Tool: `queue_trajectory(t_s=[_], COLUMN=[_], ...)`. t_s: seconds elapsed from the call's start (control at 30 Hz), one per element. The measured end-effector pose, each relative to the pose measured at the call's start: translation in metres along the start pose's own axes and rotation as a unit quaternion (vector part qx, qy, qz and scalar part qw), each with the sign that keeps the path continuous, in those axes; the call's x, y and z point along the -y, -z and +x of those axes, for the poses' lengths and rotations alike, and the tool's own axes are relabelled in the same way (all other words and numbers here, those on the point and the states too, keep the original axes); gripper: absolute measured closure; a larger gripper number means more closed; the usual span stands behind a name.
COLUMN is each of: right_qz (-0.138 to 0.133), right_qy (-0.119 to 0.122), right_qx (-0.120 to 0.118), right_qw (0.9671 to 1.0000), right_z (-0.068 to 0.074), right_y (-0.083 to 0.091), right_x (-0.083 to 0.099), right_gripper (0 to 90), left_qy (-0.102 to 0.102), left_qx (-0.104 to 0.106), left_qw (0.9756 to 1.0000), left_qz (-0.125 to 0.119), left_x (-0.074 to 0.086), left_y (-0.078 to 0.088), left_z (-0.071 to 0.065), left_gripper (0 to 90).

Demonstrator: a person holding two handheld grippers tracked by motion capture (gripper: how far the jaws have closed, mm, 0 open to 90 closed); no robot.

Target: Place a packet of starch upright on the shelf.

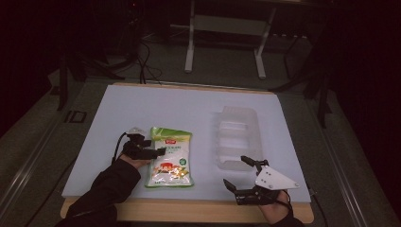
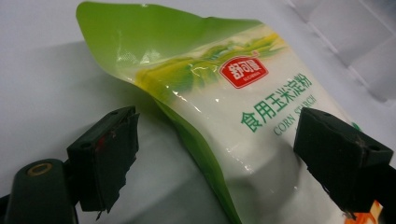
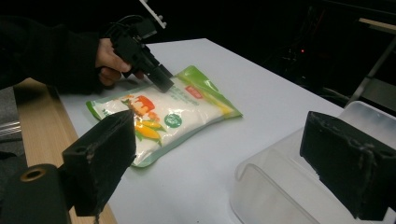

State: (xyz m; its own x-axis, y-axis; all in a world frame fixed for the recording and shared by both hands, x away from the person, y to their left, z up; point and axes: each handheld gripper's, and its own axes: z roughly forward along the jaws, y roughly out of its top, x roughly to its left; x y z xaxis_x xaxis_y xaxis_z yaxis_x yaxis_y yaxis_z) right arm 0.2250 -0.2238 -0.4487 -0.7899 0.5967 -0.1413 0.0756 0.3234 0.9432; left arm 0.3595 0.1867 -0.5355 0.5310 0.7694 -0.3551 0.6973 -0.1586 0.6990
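Note:
A green and white bag of corn starch [image 1: 170, 161] lies flat on the white table cover, left of centre; the left gripper view shows its label and its raised left edge [image 2: 233, 93]. My left gripper [image 1: 158, 152] is low over the bag's left side. Its jaws [image 2: 219, 154] straddle that edge, one pad over the cover and clear of the bag, the other over the bag's face. In the right gripper view the left gripper [image 3: 161, 79] has a jaw tip down on the bag [image 3: 173, 112]. My right gripper [image 1: 235, 170] stands open and empty near the front edge.
A clear plastic container [image 1: 236, 137] sits right of the bag, just beyond the right gripper, and appears close up in the right gripper view [image 3: 280, 186]. The white cover [image 1: 156, 109] lies on a wooden table whose edge [image 1: 189, 210] runs along the front. A metal stand [image 1: 224, 28] rises behind.

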Motion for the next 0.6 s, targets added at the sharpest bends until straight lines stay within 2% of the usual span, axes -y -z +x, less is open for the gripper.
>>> queue_trajectory(t_s=[0.1, 0.13, 0.27, 0.33, 0.4, 0.43, 0.47, 0.5, 0.53, 0.6], right_qz=[0.001, 0.003, 0.005, 0.005, 0.006, 0.007, 0.008, 0.008, 0.008, 0.009], right_qy=[0.001, 0.0, 0.003, 0.005, 0.006, 0.006, 0.006, 0.006, 0.007, 0.007], right_qx=[0.0, -0.002, -0.002, -0.002, -0.003, -0.003, -0.004, -0.004, -0.006, -0.006], right_qw=[1.0, 1.0, 1.0, 1.0, 1.0, 1.0, 0.9999, 0.9999, 0.9999, 0.9999], right_z=[0.0, 0.0, 0.001, 0.001, 0.001, 0.001, 0.002, 0.002, 0.002, 0.002], right_y=[0.0, 0.0, -0.001, -0.002, -0.002, -0.002, -0.003, -0.003, -0.003, -0.003], right_x=[0.0, 0.0, 0.0, 0.0, 0.0, 0.0, 0.0, 0.0, 0.0, 0.001], right_gripper=[10.4, 10.4, 10.4, 10.4, 10.4, 10.4, 10.4, 10.4, 10.4, 10.4], left_qy=[0.008, 0.017, 0.008, 0.009, 0.006, 0.002, 0.001, 0.001, -0.017, -0.022], left_qx=[0.012, 0.028, 0.024, 0.023, 0.023, 0.022, 0.02, 0.02, 0.017, 0.014], left_qw=[0.9999, 0.9994, 0.9996, 0.9993, 0.9985, 0.9979, 0.9971, 0.9971, 0.9973, 0.9974], left_qz=[0.003, 0.007, 0.016, 0.027, 0.049, 0.06, 0.073, 0.073, 0.07, 0.067], left_x=[-0.001, -0.001, -0.004, -0.006, -0.009, -0.012, -0.014, -0.014, -0.014, -0.014], left_y=[-0.003, -0.006, -0.009, -0.01, -0.012, -0.012, -0.013, -0.013, -0.012, -0.012], left_z=[0.0, -0.001, -0.005, -0.006, -0.011, -0.014, -0.019, -0.019, -0.024, -0.025], left_gripper=[16.6, 21.5, 24.9, 34.4, 44.8, 44.8, 54.8, 60.8, 66.4, 69.4])
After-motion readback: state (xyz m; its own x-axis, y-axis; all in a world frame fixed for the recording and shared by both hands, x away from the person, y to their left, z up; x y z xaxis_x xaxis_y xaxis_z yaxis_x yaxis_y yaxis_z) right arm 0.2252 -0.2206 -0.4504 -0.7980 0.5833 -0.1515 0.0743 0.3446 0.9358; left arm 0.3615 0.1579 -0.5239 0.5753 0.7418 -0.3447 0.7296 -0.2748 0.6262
